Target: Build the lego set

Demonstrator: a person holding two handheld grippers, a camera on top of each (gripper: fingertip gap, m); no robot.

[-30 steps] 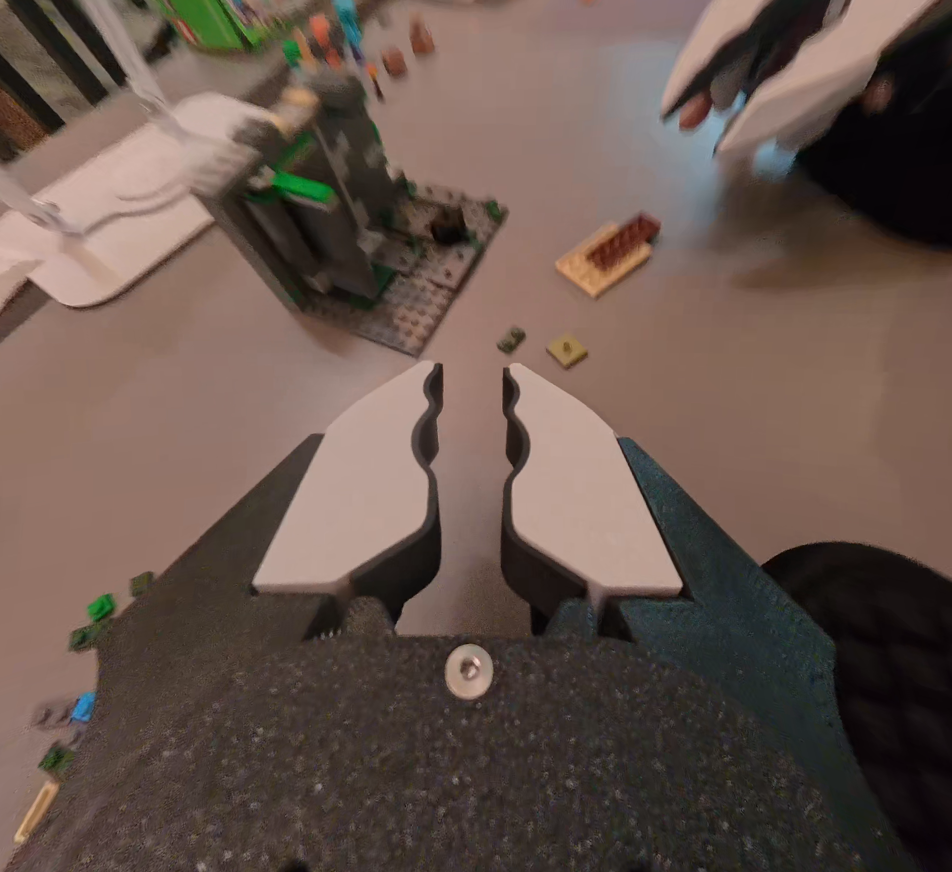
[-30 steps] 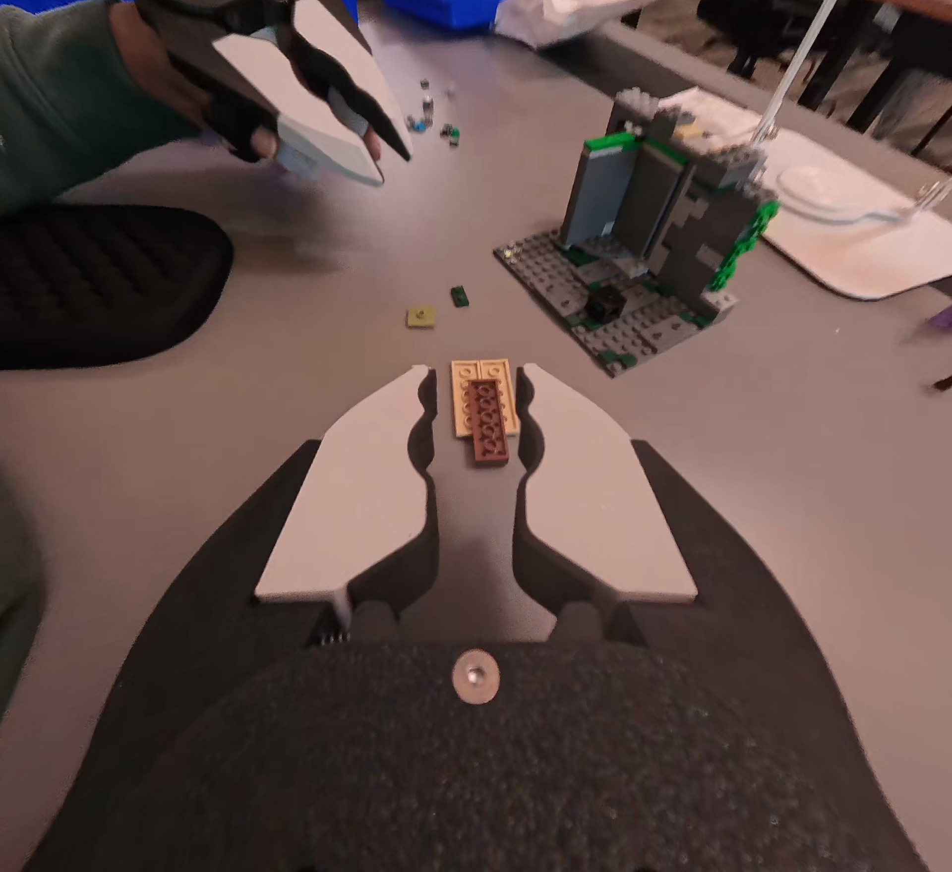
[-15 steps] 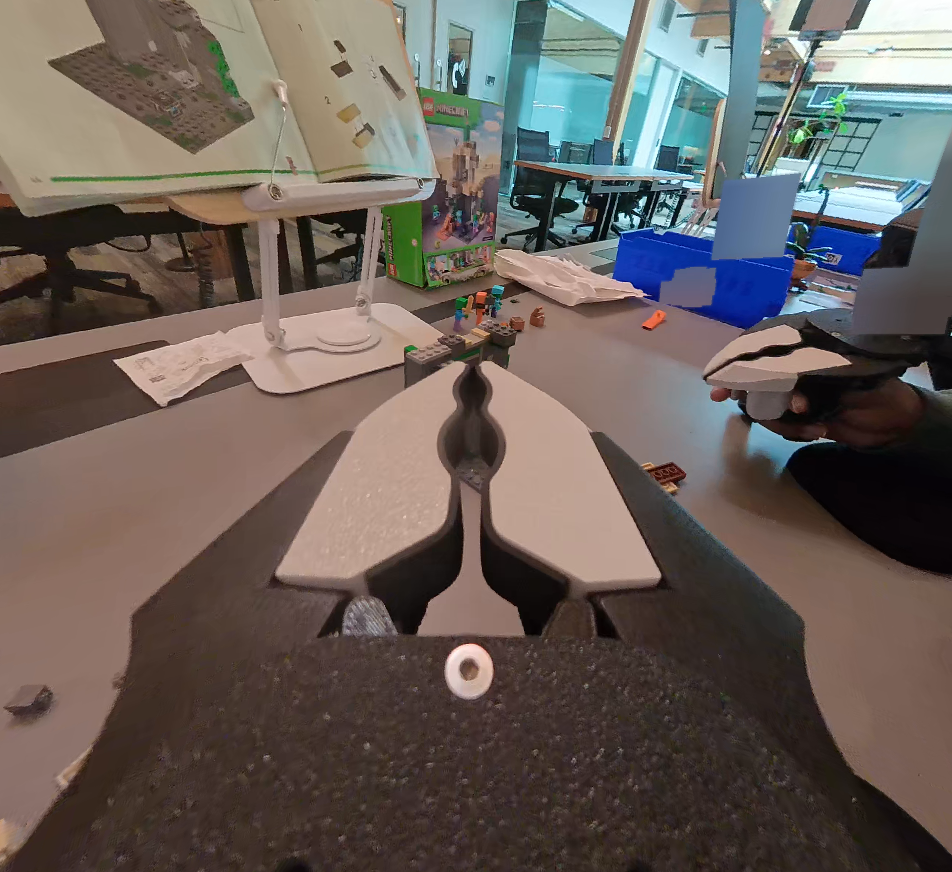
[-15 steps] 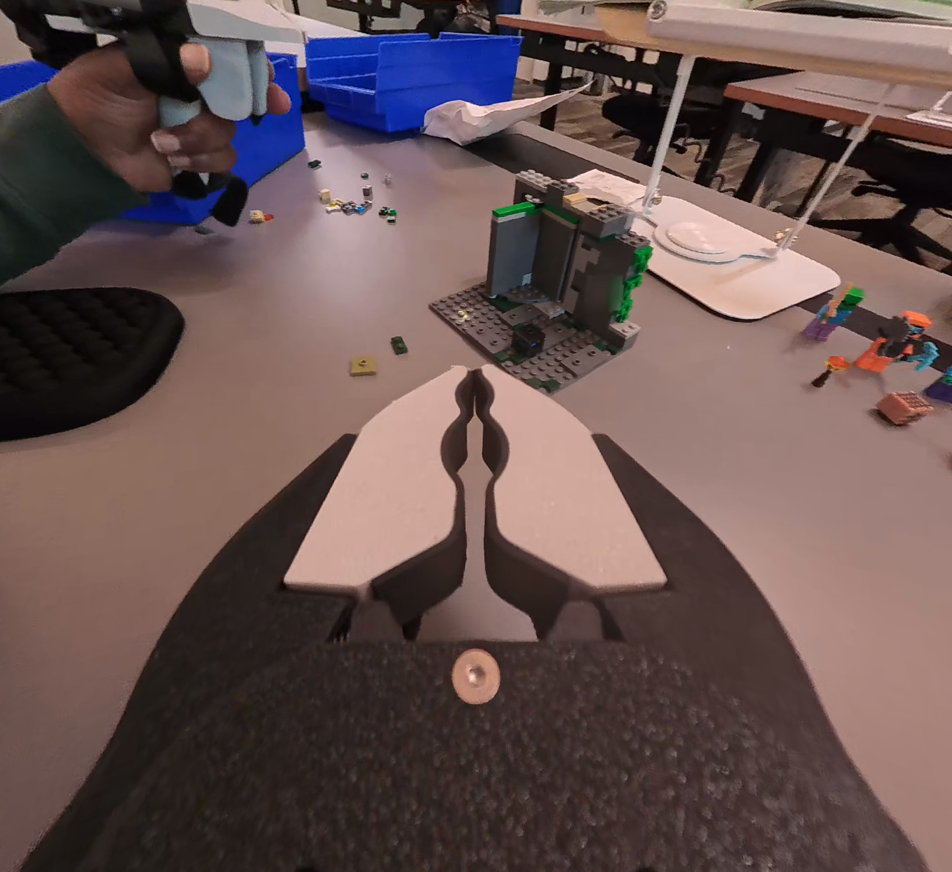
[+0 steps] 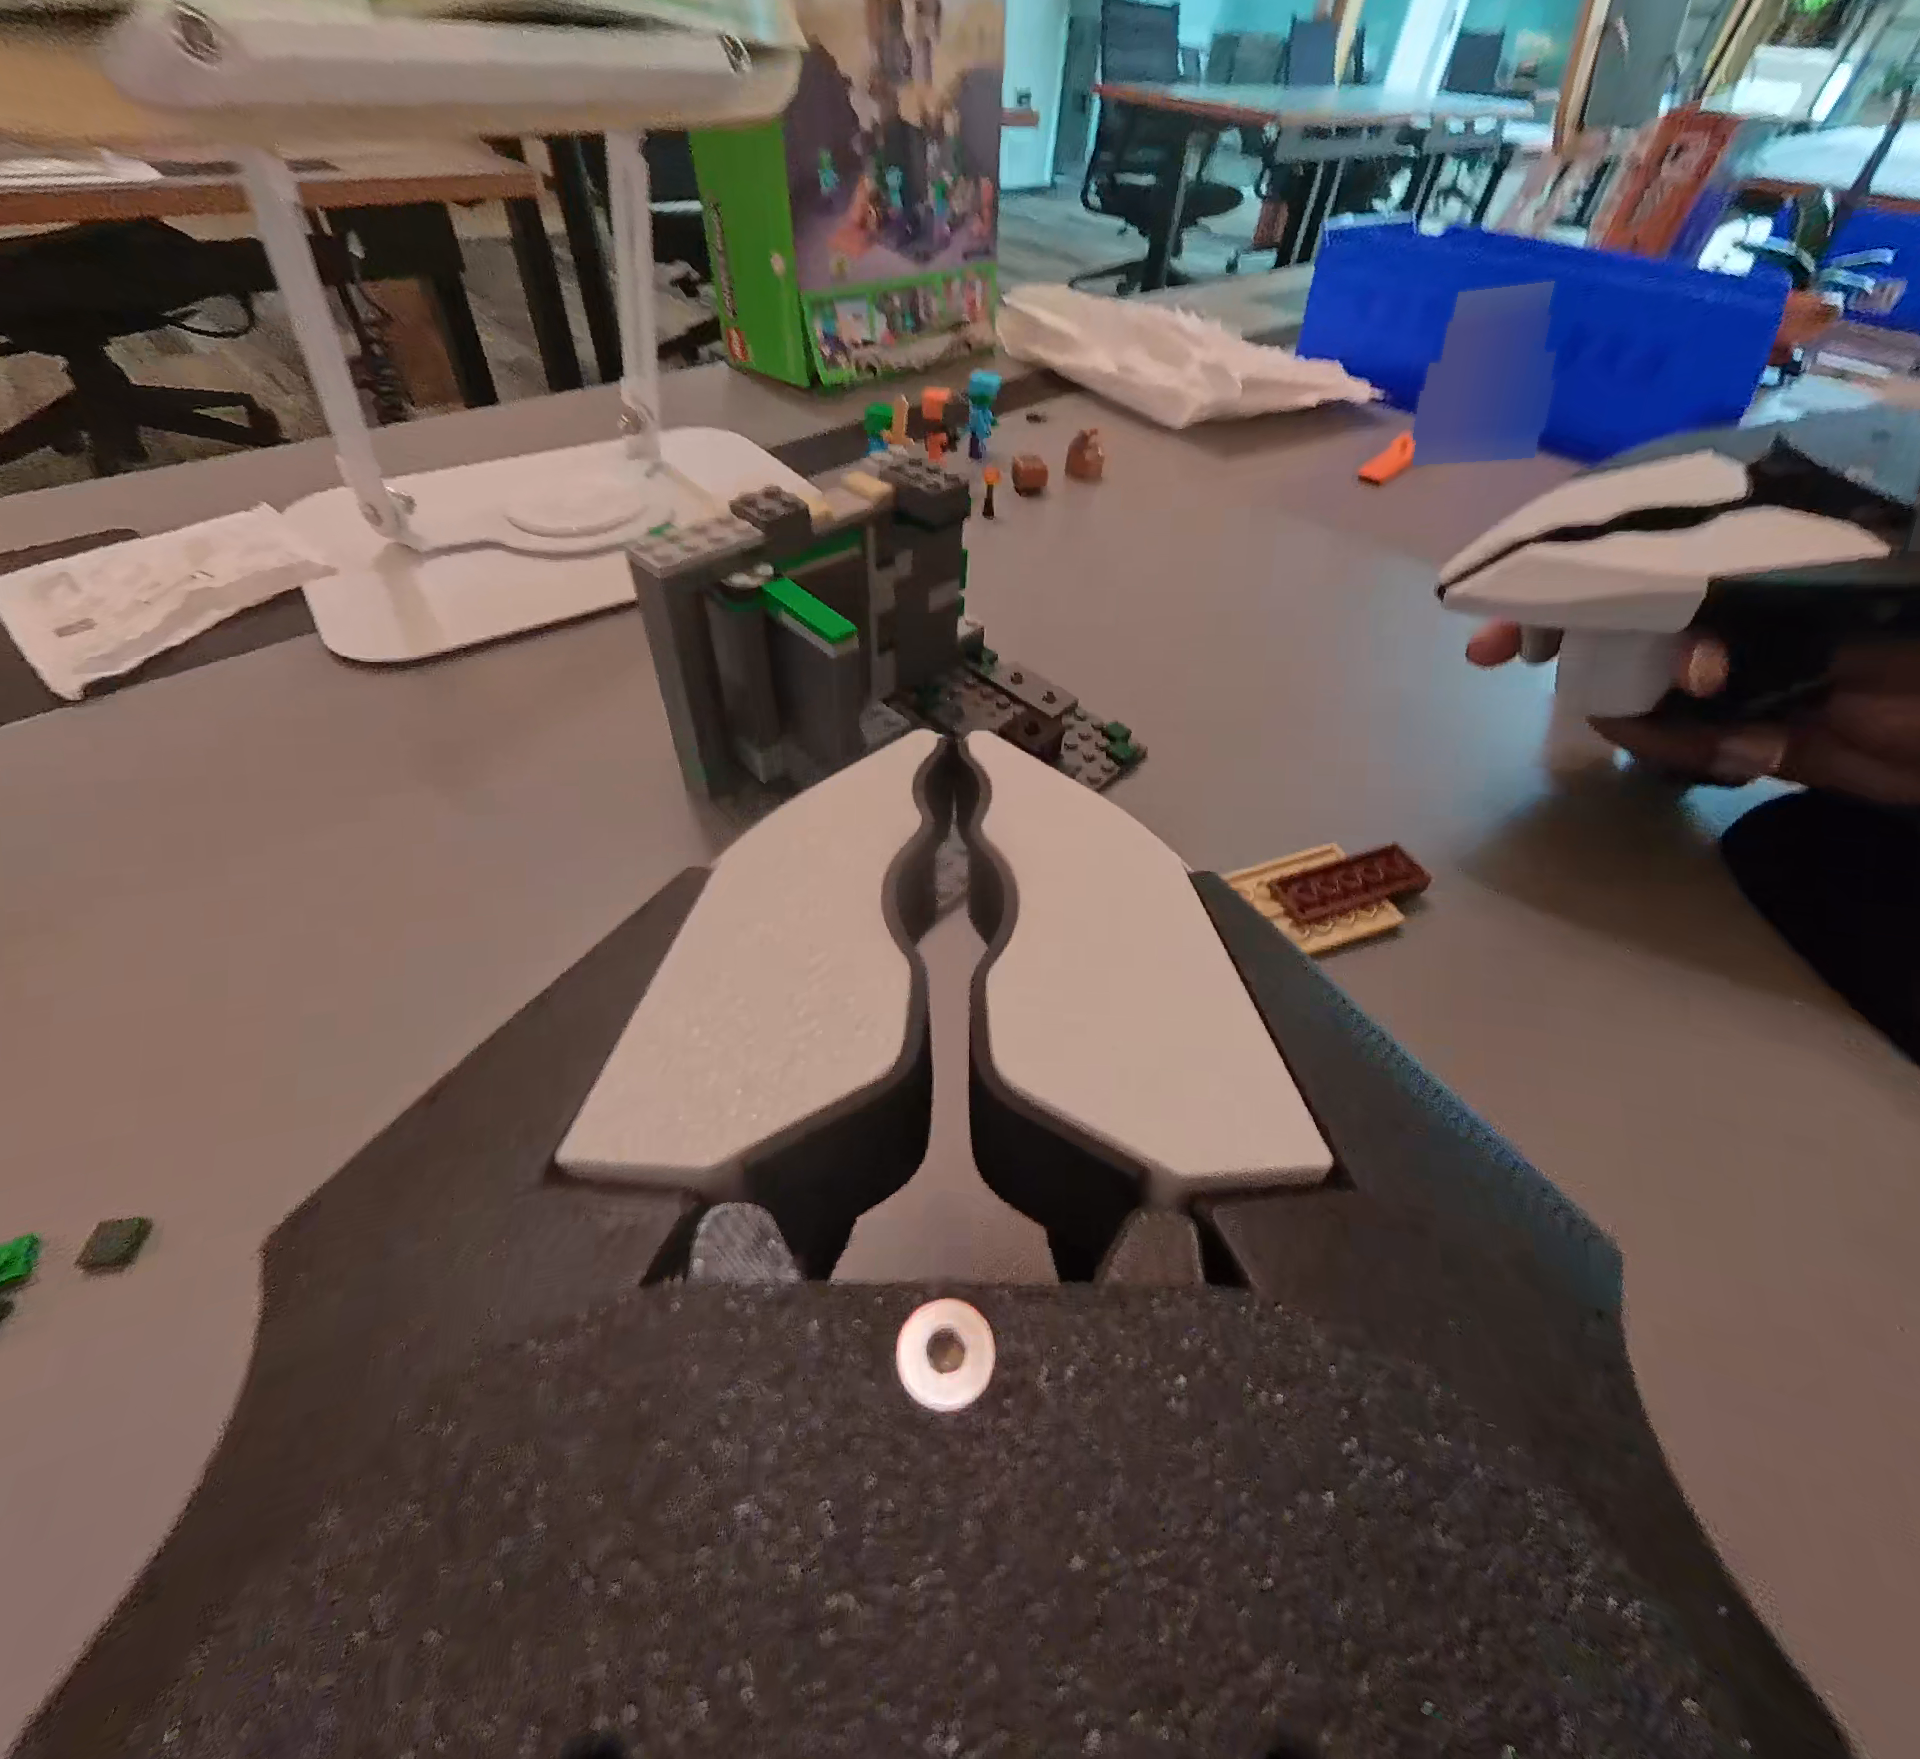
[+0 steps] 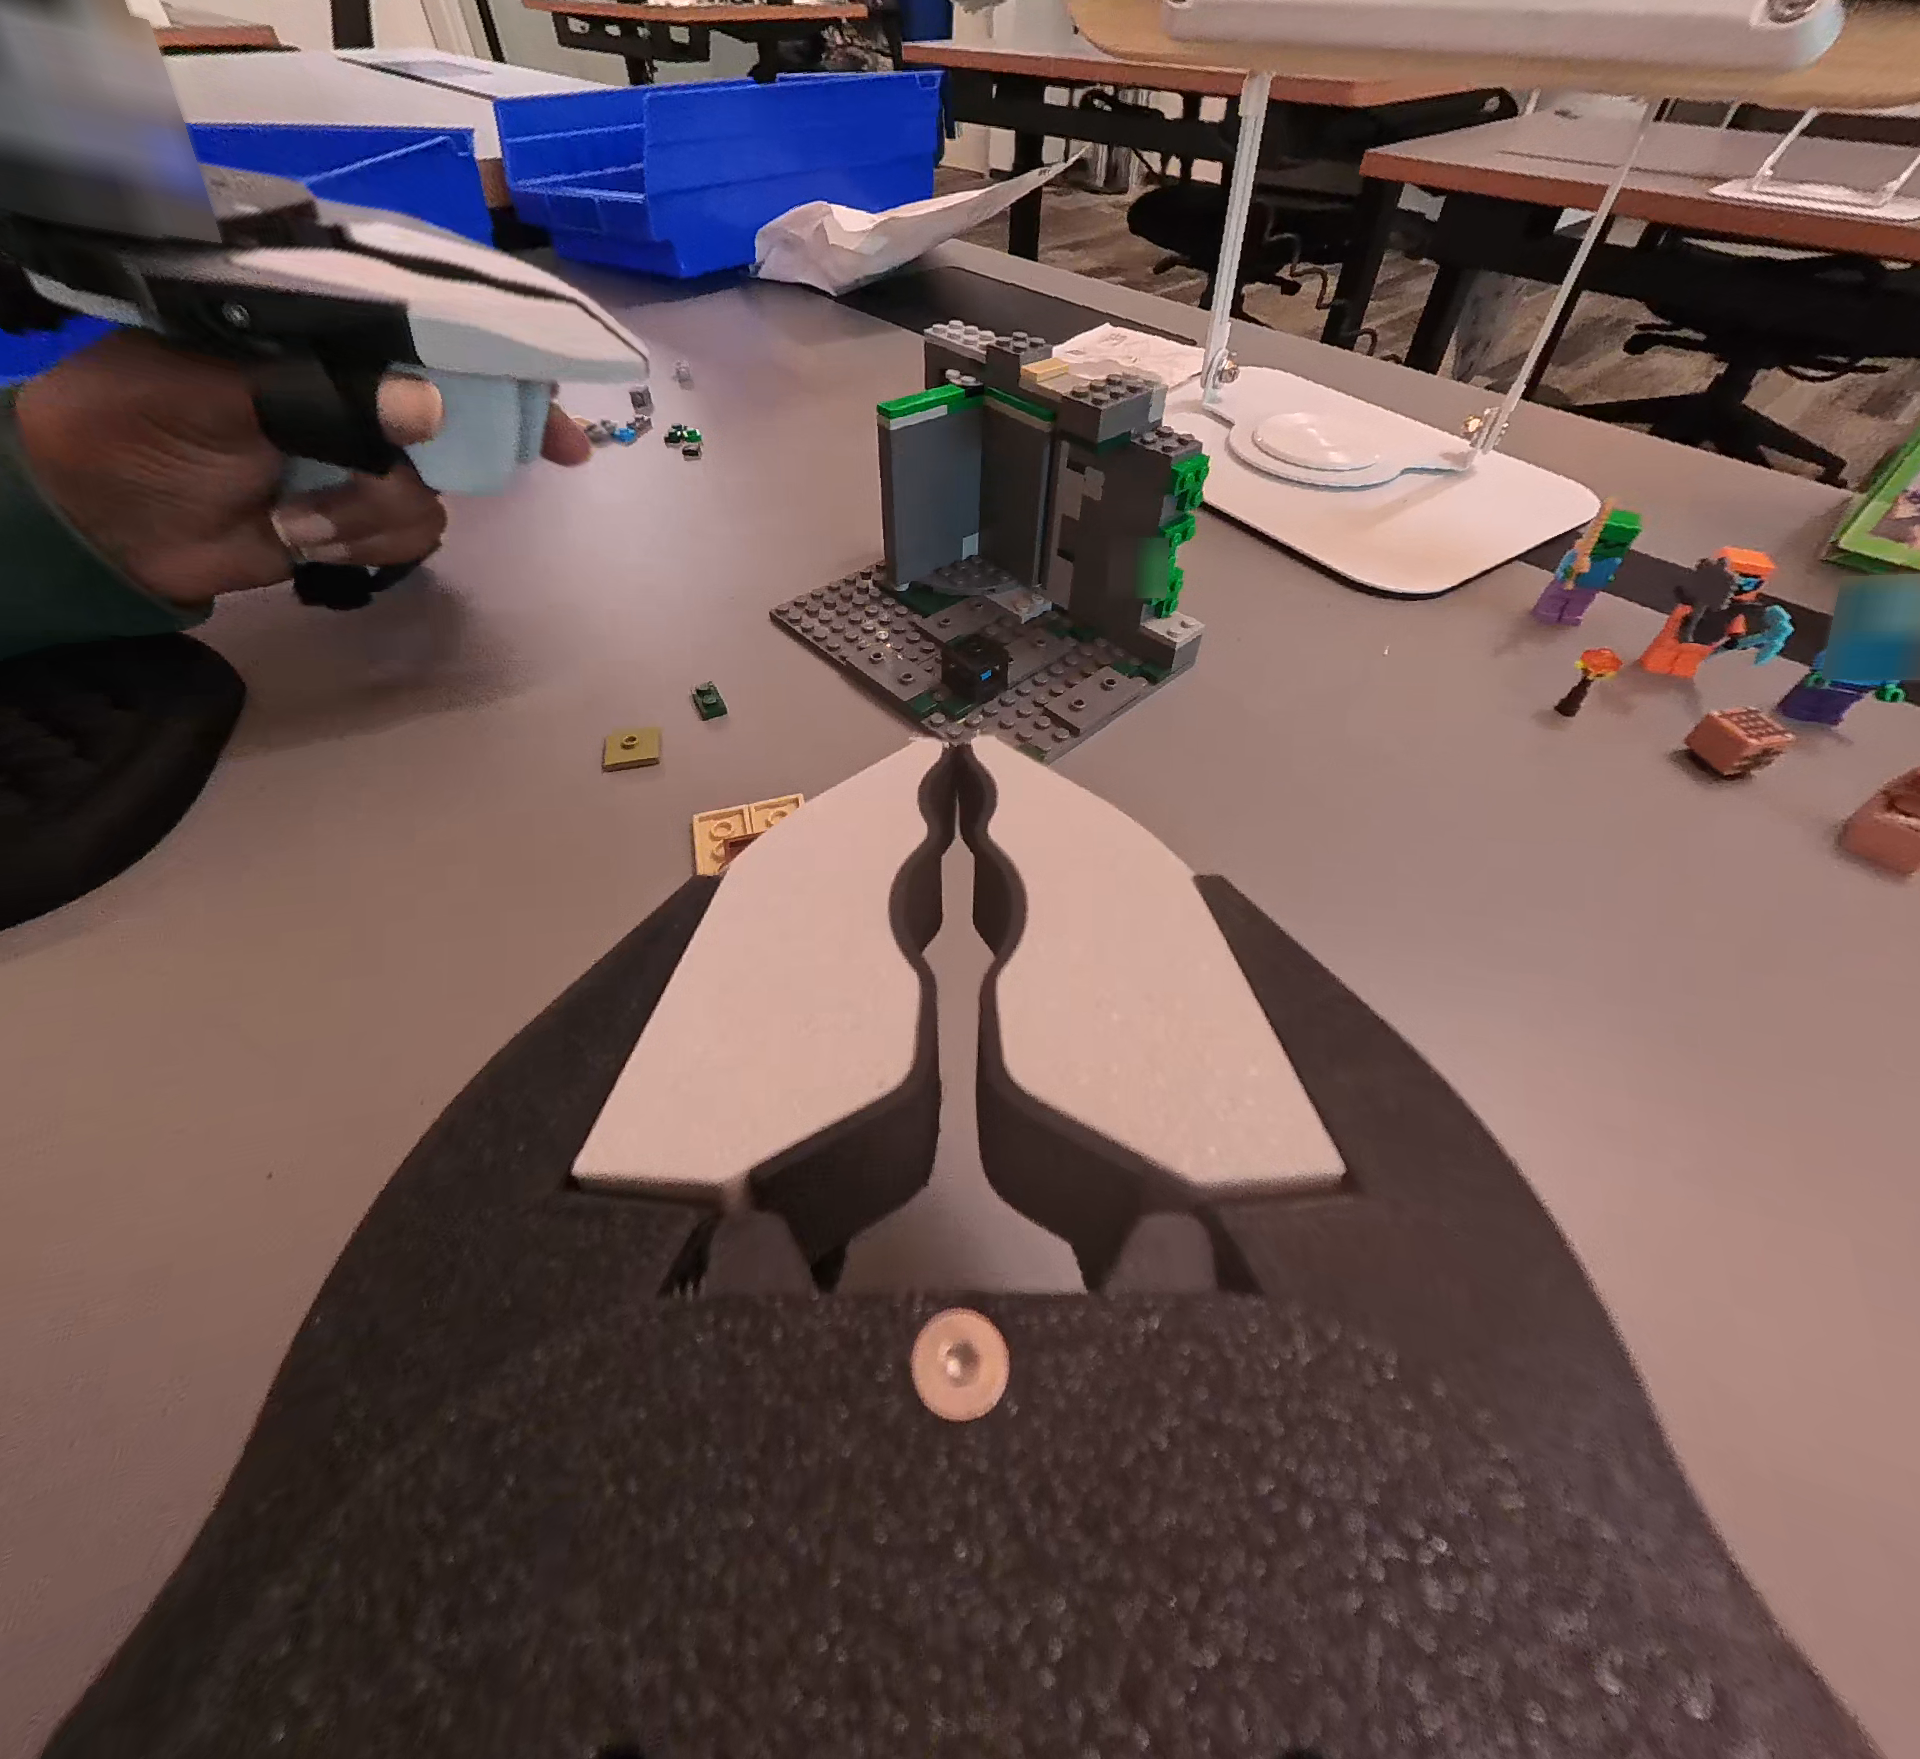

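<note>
Both views have dropped slightly, the left gripper point(image 5: 954, 753) and right gripper point(image 6: 954, 753) are pressed together empty, the right one half hiding the tan plate point(image 6: 740, 828).

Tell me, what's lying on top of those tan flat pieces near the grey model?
A dark brown studded plate lies along the tan plates. In the right wrist view the right gripper covers most of the stack, so only a tan corner shows there.
</note>
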